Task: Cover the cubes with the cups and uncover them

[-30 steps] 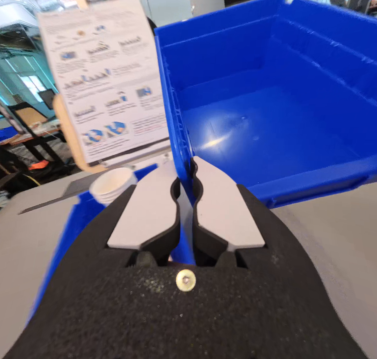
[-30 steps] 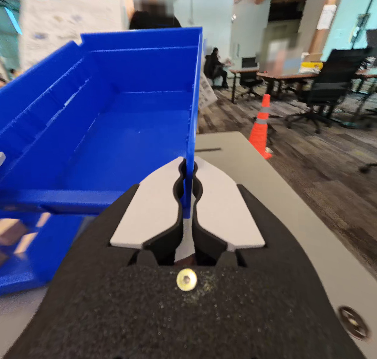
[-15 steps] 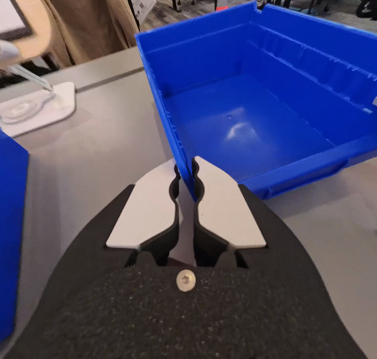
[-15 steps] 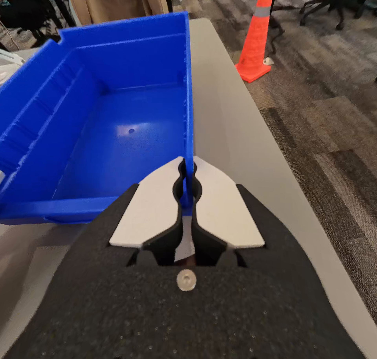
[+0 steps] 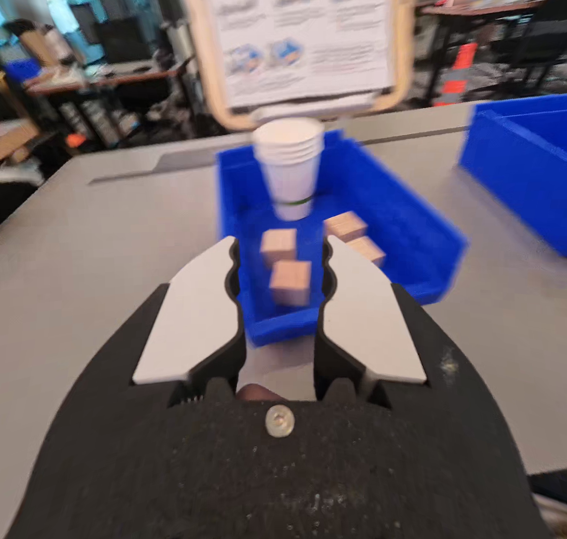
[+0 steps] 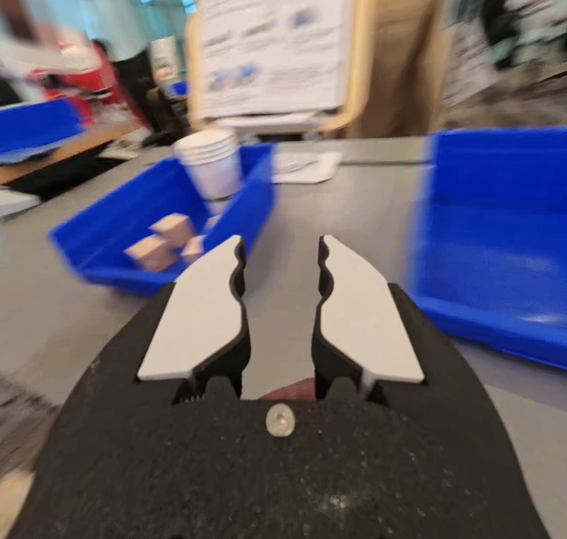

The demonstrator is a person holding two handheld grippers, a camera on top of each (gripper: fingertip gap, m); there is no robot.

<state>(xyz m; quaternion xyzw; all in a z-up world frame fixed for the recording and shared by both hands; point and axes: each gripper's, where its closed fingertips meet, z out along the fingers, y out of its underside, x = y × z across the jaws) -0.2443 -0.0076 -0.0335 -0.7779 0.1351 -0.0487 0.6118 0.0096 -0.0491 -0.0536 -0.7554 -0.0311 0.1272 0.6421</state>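
Facing small blue bin (image 5: 408, 217), stacked cups (image 5: 290, 168), wooden cubes (image 5: 290, 282), both grippers empty

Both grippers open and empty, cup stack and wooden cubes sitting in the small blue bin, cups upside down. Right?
Not quite: the cup stack stands mouth up, as the left wrist view shows. The rest holds: left gripper and right gripper open and empty, stack and wooden cubes in the small blue bin.
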